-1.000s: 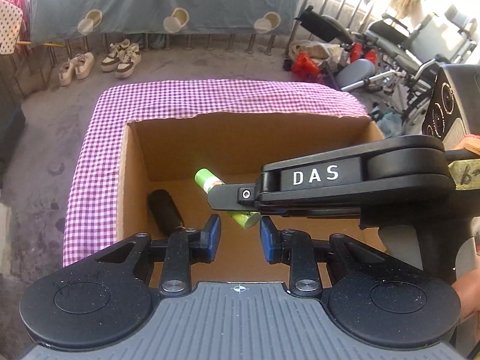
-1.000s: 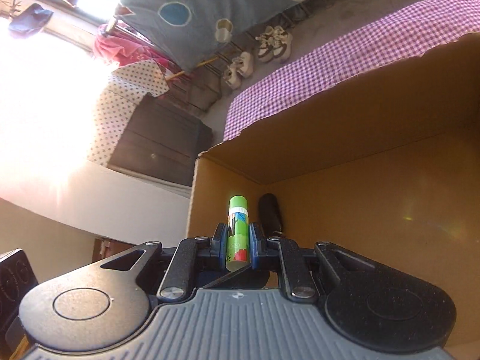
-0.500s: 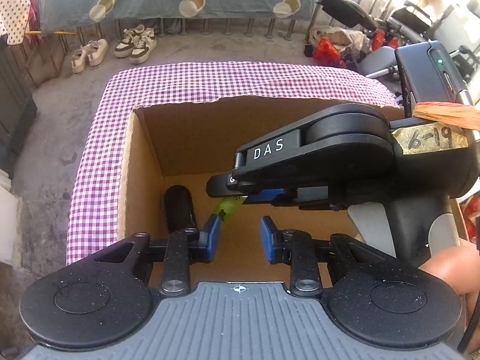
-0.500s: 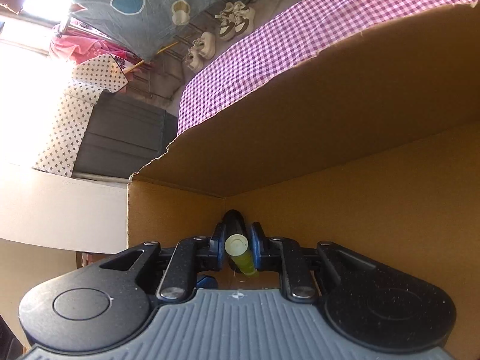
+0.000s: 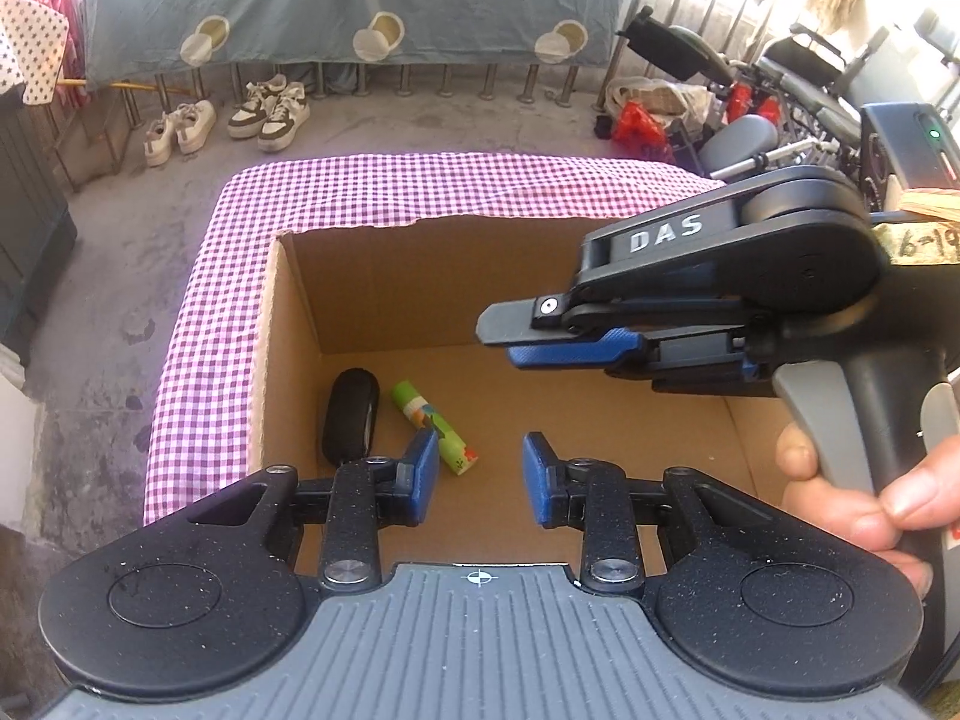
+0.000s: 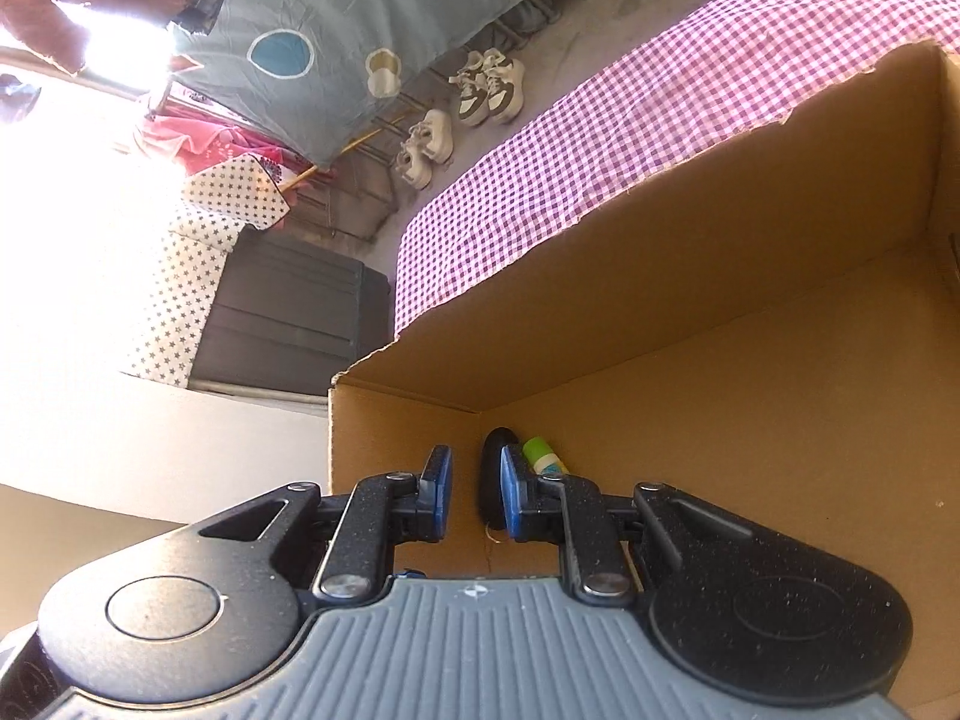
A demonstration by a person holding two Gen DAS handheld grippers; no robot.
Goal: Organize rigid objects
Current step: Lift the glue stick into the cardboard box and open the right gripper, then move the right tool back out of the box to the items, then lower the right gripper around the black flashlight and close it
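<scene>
Now the green tube [image 5: 434, 427] lies on the box [image 5: 288, 324] floor just beside the black case [image 5: 351, 415]. Right gripper [image 6: 475, 489] narrow, empty, above them. Left gripper [image 5: 474, 474] narrow, empty, waiting.

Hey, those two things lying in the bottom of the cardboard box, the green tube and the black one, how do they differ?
The green tube is bright green with a printed label; the black object is plain, dark and matte. The green tube is slimmer; the black object is thicker with a rounded end. The black object lies nearer the box's side wall; the green tube lies on its inner side. Both lie flat on the box floor, side by side, with neither gripper holding them.
</scene>
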